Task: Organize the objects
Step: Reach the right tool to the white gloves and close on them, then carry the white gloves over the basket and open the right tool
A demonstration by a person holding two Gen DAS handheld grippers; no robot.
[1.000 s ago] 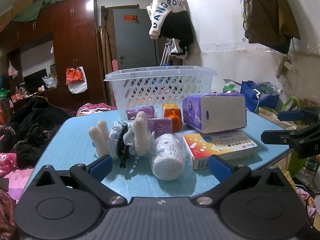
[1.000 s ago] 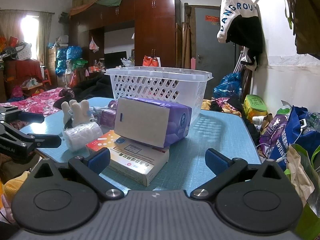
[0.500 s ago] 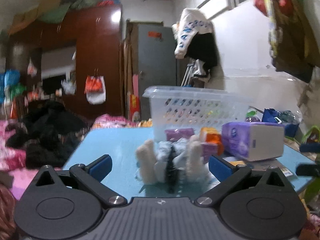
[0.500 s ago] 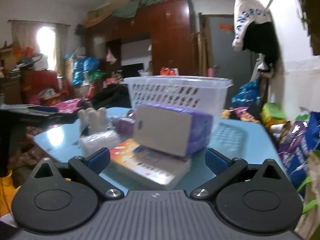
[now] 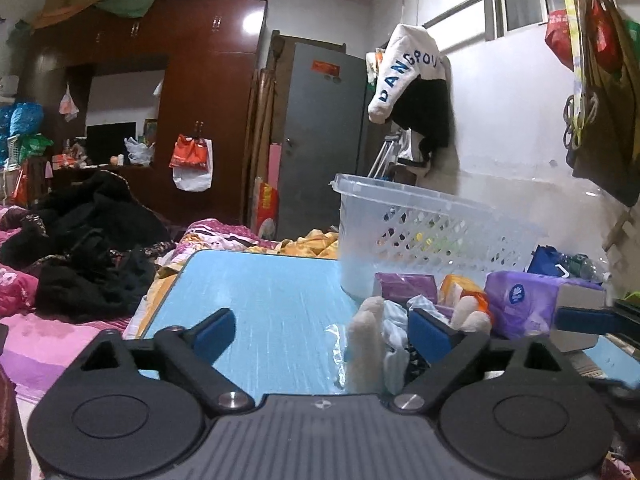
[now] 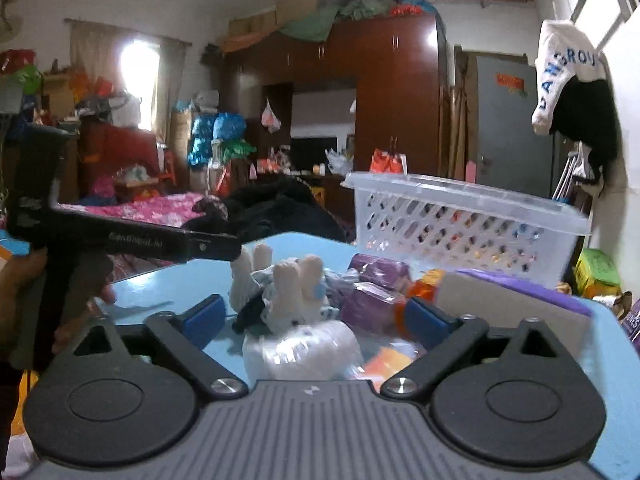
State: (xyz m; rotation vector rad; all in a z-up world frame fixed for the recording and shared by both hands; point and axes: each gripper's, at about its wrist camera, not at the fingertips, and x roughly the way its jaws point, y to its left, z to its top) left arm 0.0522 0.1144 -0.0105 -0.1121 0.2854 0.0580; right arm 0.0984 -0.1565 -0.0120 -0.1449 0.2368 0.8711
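On the blue table [image 5: 260, 292] a white plastic basket [image 5: 420, 232] stands at the far right. In front of it lie a plush toy with white limbs [image 5: 366, 344], small purple packs [image 5: 404, 282], an orange item [image 5: 460, 286] and a purple tissue pack [image 5: 524, 304]. My left gripper [image 5: 320, 332] is open and empty, its right finger just ahead of the toy. My right gripper [image 6: 316, 318] is open and empty, over a clear-wrapped white roll [image 6: 304, 348], with the toy [image 6: 288, 284], the purple packs [image 6: 372, 292] and the basket [image 6: 464, 220] beyond.
The left gripper's body and the hand holding it [image 6: 80, 252] cross the left of the right wrist view. A bed with dark clothes [image 5: 80, 248] lies left of the table. A wardrobe [image 5: 200, 100] and a grey door [image 5: 320, 140] stand behind.
The left gripper has swung left, so the objects now sit at its right. The right gripper has swung left toward the roll and toy. Both stay open.
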